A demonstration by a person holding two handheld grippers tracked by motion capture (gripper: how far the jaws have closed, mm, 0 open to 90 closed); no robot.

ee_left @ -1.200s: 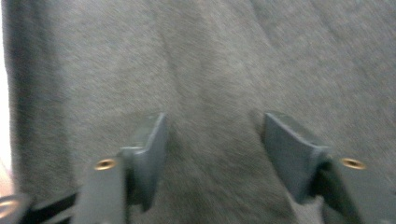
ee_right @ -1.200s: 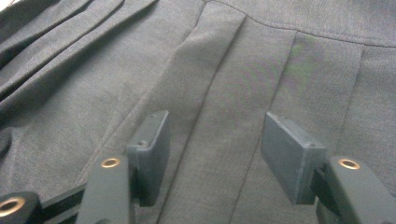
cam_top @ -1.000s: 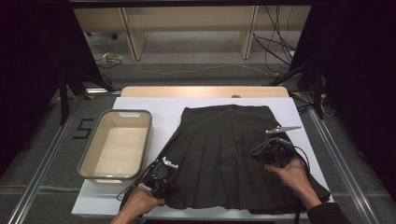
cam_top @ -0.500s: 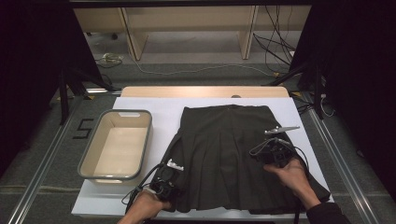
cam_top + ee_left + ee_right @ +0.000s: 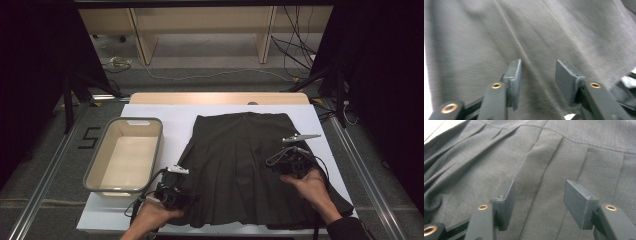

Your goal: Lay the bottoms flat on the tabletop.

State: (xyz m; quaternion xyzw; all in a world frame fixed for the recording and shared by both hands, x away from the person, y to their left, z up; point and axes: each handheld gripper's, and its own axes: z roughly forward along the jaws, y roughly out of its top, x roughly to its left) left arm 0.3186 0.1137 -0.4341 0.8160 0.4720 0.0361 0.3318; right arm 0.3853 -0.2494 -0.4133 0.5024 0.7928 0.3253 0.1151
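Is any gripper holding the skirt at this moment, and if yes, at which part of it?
Nothing is held. The left gripper has just been opening and its jaws stand apart over the dark skirt; the right gripper is open above the pleats too.

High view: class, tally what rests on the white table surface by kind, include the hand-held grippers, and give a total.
Dark pleated skirt: 1
Beige bin: 1
Hand-held grippers: 2, the left gripper at the skirt's near left edge and the right gripper over its right side, both with jaws apart
Total: 4
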